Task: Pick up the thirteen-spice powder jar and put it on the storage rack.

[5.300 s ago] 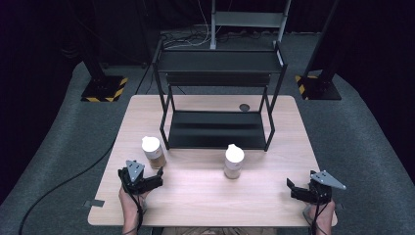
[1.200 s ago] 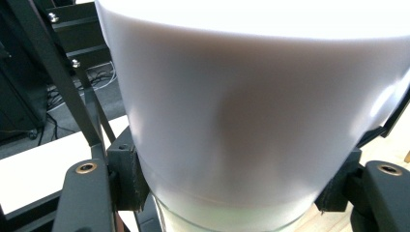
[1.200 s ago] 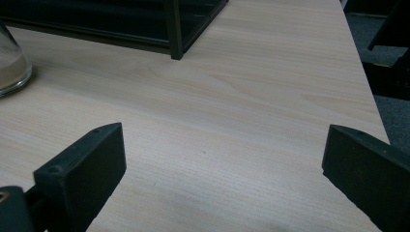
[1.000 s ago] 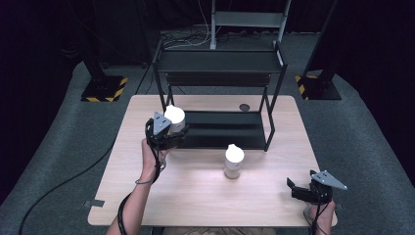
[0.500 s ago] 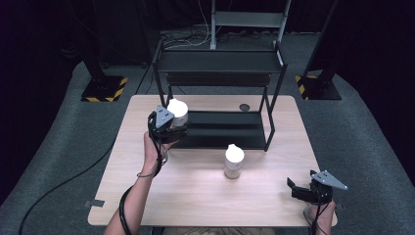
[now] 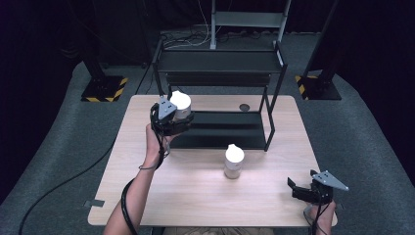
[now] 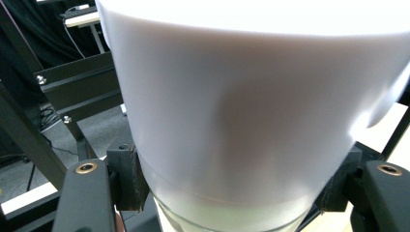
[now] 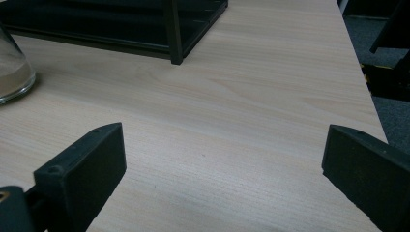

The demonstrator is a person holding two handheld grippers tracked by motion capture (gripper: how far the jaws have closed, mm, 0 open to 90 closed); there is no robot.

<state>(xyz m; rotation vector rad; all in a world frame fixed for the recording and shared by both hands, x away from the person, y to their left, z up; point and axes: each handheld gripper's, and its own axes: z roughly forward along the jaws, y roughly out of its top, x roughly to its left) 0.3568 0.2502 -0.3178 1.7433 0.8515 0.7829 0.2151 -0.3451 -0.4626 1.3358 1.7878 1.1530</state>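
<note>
high view: left gripper point(image 6: 182, 119) carries a white-capped jar point(image 6: 180, 105) at the front left of the black rack point(image 6: 220, 78)

left gripper view has both jaws pinched on the jar point(image 7: 251, 111) just under its white cap, so the grip looks firm but high on the body. the jar is off the table point(image 6: 195, 196), beside the rack's left post and above the near left corner of the lower shelf point(image 6: 220, 132). to do this well, i judge it best to keep the jar upright, steer the cap clear of the post and the shelf above, set the base flat and well onto the shelf, and only then let the jaws part. right gripper point(image 6: 306, 188) waits low at the table's right corner, jaws spread wide with nothing between them. a second jar point(image 6: 234, 160) stands mid-table, well apart from both grippers
</note>
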